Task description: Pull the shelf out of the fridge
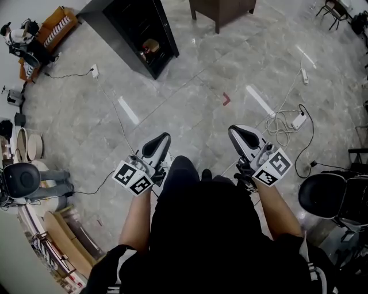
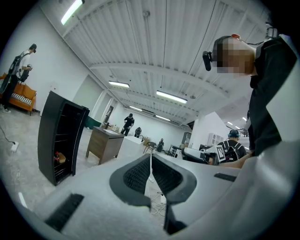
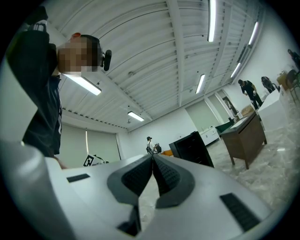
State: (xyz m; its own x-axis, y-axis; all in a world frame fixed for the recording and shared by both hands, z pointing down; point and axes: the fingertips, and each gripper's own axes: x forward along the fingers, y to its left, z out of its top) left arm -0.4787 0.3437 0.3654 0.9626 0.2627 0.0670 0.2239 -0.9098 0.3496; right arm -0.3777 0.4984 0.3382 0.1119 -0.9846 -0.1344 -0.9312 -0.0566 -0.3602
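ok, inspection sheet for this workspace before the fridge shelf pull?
surface: grey stone-look floor, small red mark
job's things: black fridge ahead, far from both grippers; shelves inside it
clutter: small things low in the fridge
grippers: left gripper and right gripper shut, empty
cables: coiled white cable by a power strip; second strip near the fridge
surroundings: wooden table, black chair, orange sofa, people in the distance
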